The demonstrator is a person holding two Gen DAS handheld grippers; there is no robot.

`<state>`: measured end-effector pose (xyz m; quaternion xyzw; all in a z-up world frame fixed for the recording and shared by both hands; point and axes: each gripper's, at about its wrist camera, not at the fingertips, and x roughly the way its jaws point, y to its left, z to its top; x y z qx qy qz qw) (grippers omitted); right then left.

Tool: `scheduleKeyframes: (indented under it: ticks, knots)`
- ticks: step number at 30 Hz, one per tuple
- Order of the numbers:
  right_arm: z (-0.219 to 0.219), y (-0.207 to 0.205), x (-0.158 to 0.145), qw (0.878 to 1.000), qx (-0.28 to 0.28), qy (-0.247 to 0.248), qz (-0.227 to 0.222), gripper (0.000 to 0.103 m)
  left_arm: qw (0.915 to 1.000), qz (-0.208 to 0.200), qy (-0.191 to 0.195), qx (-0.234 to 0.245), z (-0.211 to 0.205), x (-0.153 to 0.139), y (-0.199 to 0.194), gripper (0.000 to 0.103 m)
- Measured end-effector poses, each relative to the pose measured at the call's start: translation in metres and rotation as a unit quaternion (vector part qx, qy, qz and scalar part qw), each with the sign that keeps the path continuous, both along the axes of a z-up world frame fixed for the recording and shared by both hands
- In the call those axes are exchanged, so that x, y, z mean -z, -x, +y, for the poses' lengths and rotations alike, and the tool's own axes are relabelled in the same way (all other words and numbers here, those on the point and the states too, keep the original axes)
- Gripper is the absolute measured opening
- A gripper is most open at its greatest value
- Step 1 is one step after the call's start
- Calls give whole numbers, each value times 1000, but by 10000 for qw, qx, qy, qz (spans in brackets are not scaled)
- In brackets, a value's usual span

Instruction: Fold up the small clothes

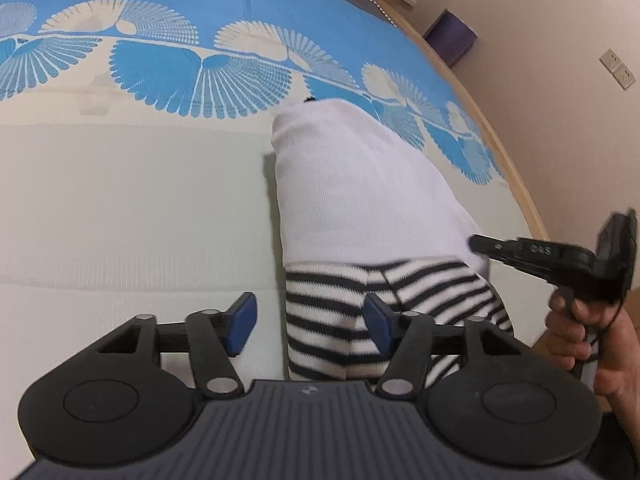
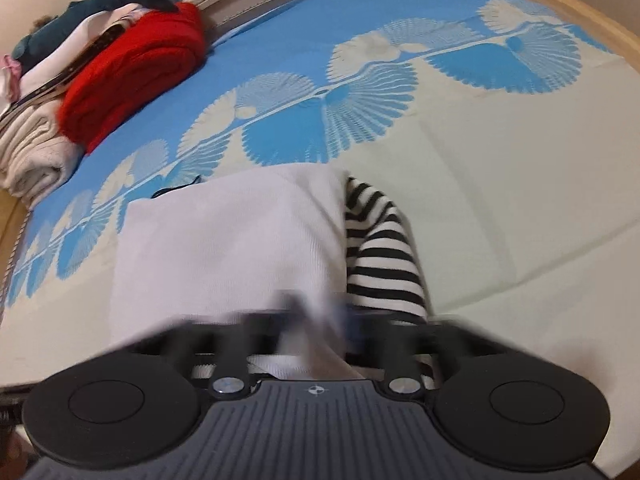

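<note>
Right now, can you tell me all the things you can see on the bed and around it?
Bedspread: one, blue and cream with fan shapes, covers the bed.
Small garment: one, white body with black-and-white striped sleeves, folded lengthwise near the bed's edge.
Red blanket: one, red, folded, far corner of the bed.
Cream blanket: one, cream, folded, beside the red one.
Toy shark: one, dark teal, on top of that pile.
Purple box: one, purple, by the wall.
Wall sockets: two, pale, on the wall.
Left gripper: one, black with blue pads, open over a striped sleeve.
Right gripper: one, black, blurred, shut at the garment's near edge.
Hand: one, holding the right gripper's handle.
</note>
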<state>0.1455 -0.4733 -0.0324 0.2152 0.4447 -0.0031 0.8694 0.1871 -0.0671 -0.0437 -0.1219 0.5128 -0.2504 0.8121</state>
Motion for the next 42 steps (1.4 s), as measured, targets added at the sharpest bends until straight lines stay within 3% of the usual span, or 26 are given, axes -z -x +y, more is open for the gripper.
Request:
scheduleKeyframes:
  ticks: [3, 5, 10, 11, 12, 14, 15, 19, 21, 24, 26, 27, 28, 29, 30, 32, 38, 41, 42]
  knots:
    - [-12, 6, -14, 9990, 342, 115, -251, 0, 9997, 106, 159, -132, 3, 2, -15, 74]
    - [-20, 6, -10, 9985, 527, 130, -70, 0, 9991, 211, 277, -226, 4, 6, -27, 76]
    - [-8, 4, 1, 9969, 206, 661, 364, 5, 9963, 555, 506, -419, 2, 23, -58, 82]
    - [-10, 5, 0, 9974, 250, 571, 373, 18, 9953, 633, 579, -445, 2, 26, -64, 83]
    - [-14, 6, -1, 9981, 310, 379, 362, 47, 9942, 701, 667, -466, 1, 30, -71, 83]
    - [-18, 12, -4, 9990, 376, 25, 227, 80, 9923, 785, 826, -491, -2, 37, -82, 84]
    - [-17, 13, -4, 9994, 282, -61, 205, 80, 9913, 832, 895, -496, -4, 40, -86, 84]
    - [-1, 10, 15, 9955, -281, 267, 862, 80, 9875, 989, 1116, -508, -15, 57, -103, 88]
    - [1, 9, 29, 9913, -353, 321, 1224, 80, 9863, 1047, 1178, -493, -23, 67, -108, 89]
    - [-2, 6, 36, 9899, -259, 158, 1386, 80, 9846, 1135, 1225, -513, -34, 81, -110, 87]
    - [-1, 5, 37, 9892, -260, 146, 1438, 79, 9837, 1108, 1341, -448, -38, 84, -111, 73]
    - [0, 4, 37, 9890, -273, 143, 1450, 72, 9852, 1077, 1267, -411, -40, 82, -112, 66]
    - [4, 3, 37, 9891, -318, 110, 1436, 65, 9872, 1015, 1181, -355, -42, 79, -112, 54]
    - [7, 1, 36, 9897, -387, 31, 1378, 42, 9891, 945, 1099, -265, -43, 74, -112, 48]
    - [11, 0, 32, 9903, -436, 1, 1316, 32, 9910, 870, 999, -192, -43, 67, -112, 42]
    - [21, -3, 25, 9913, -508, 253, 1189, 18, 9929, 797, 877, -120, -40, 51, -112, 38]
    - [49, -22, 6, 9961, -520, -197, 689, 14, 9970, -337, 615, -328, 13, -19, -123, 37]
    - [85, -35, -11, 9963, -799, -246, 205, 14, 9950, -576, 565, -585, 59, -37, -136, 39]
    - [97, -41, -16, 9958, -849, -351, 43, 14, 9943, -613, 461, -738, 78, -39, -141, 45]
